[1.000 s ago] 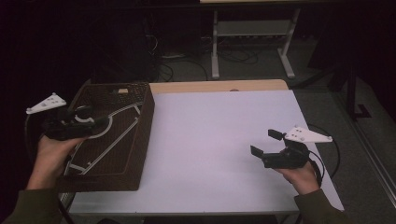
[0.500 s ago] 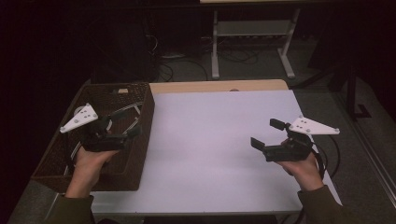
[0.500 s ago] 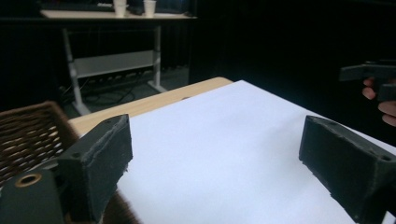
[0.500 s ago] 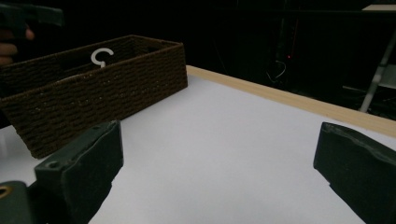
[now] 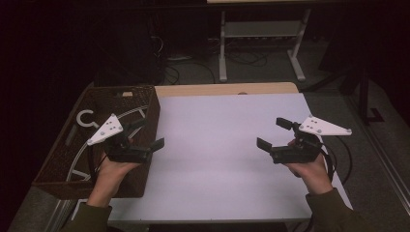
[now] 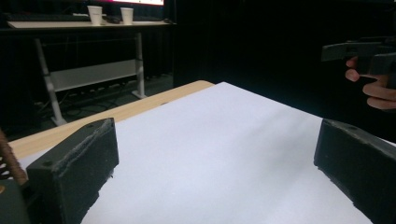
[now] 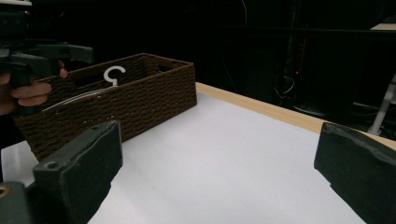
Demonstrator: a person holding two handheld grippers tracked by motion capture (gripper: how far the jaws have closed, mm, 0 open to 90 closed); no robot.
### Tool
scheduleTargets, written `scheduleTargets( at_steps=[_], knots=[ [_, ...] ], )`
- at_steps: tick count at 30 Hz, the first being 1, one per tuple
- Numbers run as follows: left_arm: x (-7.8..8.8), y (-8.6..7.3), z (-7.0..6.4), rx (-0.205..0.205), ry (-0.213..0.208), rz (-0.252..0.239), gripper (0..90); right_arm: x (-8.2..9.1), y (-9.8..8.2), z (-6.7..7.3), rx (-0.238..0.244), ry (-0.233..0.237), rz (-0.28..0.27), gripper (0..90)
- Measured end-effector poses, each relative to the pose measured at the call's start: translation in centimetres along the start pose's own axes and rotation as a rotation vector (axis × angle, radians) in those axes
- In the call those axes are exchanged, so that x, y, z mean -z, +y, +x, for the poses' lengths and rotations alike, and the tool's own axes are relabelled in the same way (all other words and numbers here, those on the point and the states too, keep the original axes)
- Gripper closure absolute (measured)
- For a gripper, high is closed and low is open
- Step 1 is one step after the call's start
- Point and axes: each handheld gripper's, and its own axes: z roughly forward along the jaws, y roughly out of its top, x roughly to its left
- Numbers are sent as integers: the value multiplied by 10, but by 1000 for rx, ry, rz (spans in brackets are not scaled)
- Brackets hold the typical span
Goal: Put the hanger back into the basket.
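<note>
My left gripper [image 5: 147, 133] hovers open over the right wall of a brown woven basket [image 5: 58, 166], its jaws wide apart and empty. In the left gripper view its own jaws frame the white table top [image 6: 219, 140]. My right gripper [image 5: 274, 134] hangs open above the right part of the table, nothing between its jaws. A white hanger with a hook [image 5: 87, 117] lies inside the basket; the hook [image 7: 113, 73] pokes above the rim in the right gripper view. The other hand with its gripper [image 7: 32, 58] sits over the basket there.
The white sheet [image 5: 227, 145] covers most of a wooden table, whose bare edge [image 5: 227, 89] runs along the back. The basket [image 7: 126, 105] stands at the table's left side. Beyond the table are a metal stand [image 5: 261, 43] and cables on the floor.
My left gripper has moved right, from the basket's left side to above its right wall, and turned toward the table. The right gripper rose slightly and stayed open.
</note>
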Motion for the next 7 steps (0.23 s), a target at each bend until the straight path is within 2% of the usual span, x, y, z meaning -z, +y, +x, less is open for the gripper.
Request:
scheduleTargets(
  at_steps=[7],
  knots=[
    [-1,-1,-1,11,-21,-2,0,3,0,-2,-4,-3,-6,6]
  ],
)
